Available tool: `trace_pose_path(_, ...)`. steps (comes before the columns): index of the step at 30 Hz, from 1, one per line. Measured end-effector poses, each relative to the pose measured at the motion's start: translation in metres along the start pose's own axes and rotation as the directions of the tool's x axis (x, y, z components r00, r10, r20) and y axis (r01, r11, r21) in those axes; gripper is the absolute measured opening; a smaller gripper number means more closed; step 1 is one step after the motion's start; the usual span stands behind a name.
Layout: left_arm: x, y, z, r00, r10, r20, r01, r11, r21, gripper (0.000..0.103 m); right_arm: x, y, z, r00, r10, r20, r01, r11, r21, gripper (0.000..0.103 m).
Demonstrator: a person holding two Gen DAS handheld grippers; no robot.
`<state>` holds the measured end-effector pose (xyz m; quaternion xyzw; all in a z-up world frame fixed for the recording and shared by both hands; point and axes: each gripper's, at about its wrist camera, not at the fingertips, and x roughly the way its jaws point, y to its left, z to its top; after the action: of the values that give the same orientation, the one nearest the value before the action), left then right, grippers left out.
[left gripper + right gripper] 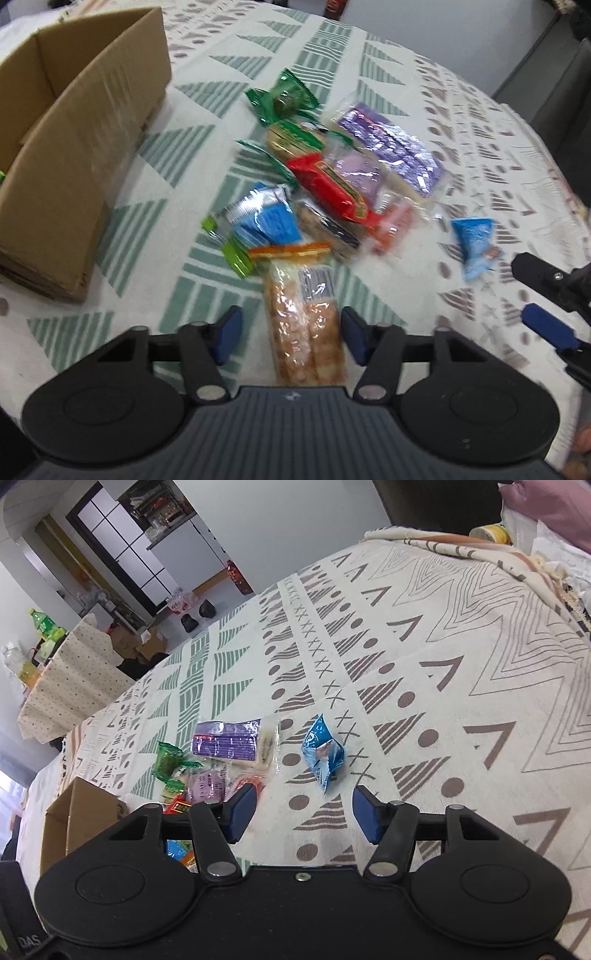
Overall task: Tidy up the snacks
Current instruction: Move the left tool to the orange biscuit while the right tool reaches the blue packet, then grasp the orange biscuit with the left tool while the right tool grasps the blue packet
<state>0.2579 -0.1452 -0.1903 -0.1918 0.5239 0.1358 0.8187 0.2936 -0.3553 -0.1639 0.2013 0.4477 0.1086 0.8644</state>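
Observation:
A pile of wrapped snacks lies on the patterned tablecloth (207,66). My left gripper (291,334) is open, its blue pads on either side of a clear pack of orange crackers (304,325) without touching it. Beyond lie a blue and silver packet (264,216), a red bar (332,188), a purple pack (393,147) and green sweets (286,98). A small blue packet (476,243) lies apart at the right. My right gripper (303,812) is open just short of that blue packet (323,755); its fingers (546,326) show at the left view's right edge.
An open cardboard box (85,147) stands at the left of the pile, also seen low at the left as a box (79,819) in the right wrist view. The cloth (443,664) beyond the blue packet is bare. Room furniture (62,679) shows behind the table.

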Motion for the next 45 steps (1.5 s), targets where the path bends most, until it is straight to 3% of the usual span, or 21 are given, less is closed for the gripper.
trace_pose_path(2,0.0,0.001,0.004,1.0,0.02,0.013,-0.019,0.999,-0.026,0.034,0.007,0.001,-0.001,1.0,-0.007,-0.014,0.007,1.0,-0.013,0.057)
trace_pose_path(9,-0.013,0.003,0.021,0.999,-0.014,0.049,0.018,0.997,-0.081,0.034,0.024,0.001,0.007,0.999,-0.026,-0.022,0.025,0.999,-0.031,0.057)
trace_pose_path(23,-0.035,0.006,0.048,0.99,-0.067,0.126,0.077,0.994,-0.078,0.034,0.05,0.001,0.026,0.998,-0.06,0.0,0.06,0.996,-0.058,0.055)
trace_pose_path(27,-0.037,0.013,0.052,0.99,-0.066,0.127,0.077,0.994,-0.08,0.034,0.06,0.004,0.029,0.998,-0.068,-0.008,0.068,0.995,-0.076,0.045)
trace_pose_path(30,-0.039,0.018,0.055,0.989,-0.06,0.133,0.071,0.994,-0.078,0.034,0.066,0.003,0.028,0.997,-0.072,-0.039,0.068,0.995,-0.075,0.027)
trace_pose_path(45,-0.076,0.031,0.065,0.975,-0.095,0.201,0.107,0.993,-0.048,0.034,0.022,0.038,0.027,0.998,0.05,0.037,-0.045,0.991,-0.13,0.021)
